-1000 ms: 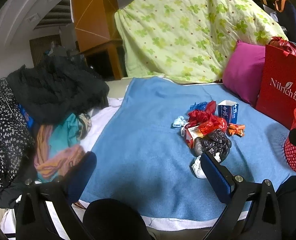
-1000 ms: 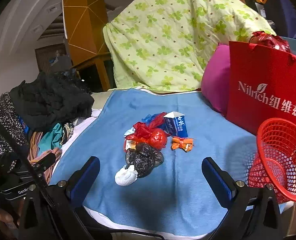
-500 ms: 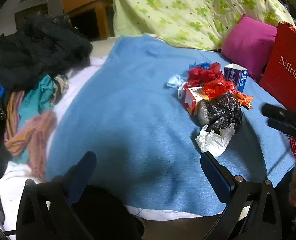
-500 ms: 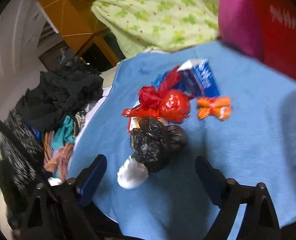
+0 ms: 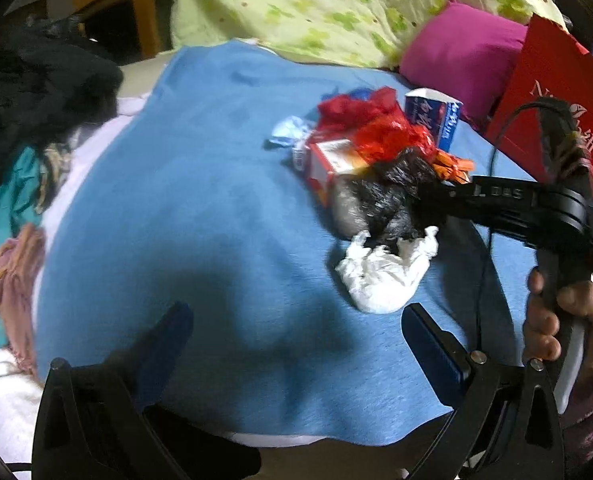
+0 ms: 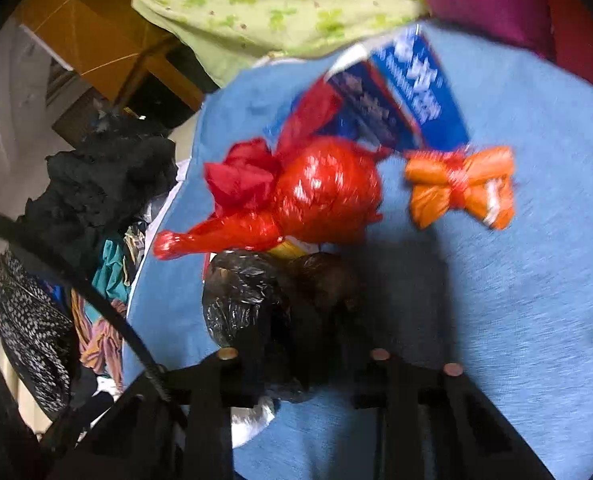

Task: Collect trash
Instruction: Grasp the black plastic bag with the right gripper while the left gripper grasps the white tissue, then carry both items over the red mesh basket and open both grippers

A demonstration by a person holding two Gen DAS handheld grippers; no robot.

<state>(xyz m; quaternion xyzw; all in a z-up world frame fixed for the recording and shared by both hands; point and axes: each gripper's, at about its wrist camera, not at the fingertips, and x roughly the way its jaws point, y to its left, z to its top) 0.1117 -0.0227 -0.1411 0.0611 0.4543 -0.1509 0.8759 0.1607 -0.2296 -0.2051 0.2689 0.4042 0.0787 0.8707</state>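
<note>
A pile of trash lies on the blue blanket (image 5: 184, 216): a black plastic bag (image 5: 380, 196), a white crumpled tissue (image 5: 384, 272), a red plastic bag (image 5: 380, 132), a red-white carton (image 5: 328, 160), a blue box (image 5: 436, 116) and an orange wrapper (image 6: 460, 184). My right gripper (image 5: 428, 196) reaches in from the right and is down on the black bag (image 6: 256, 304); its jaws have come together around the bag. My left gripper (image 5: 296, 340) is open and empty above the blanket's near edge, left of the tissue.
A red paper bag (image 5: 556, 92) and a magenta pillow (image 5: 464, 48) stand at the right. A green floral quilt (image 5: 336, 4) lies behind. Piled clothes (image 5: 24, 128) lie at the left. A hand (image 5: 568, 328) holds the right gripper's handle.
My right gripper has dropped toward the pile and closed in on the black bag. The left gripper has moved closer and lower over the blanket. The red basket is out of view.
</note>
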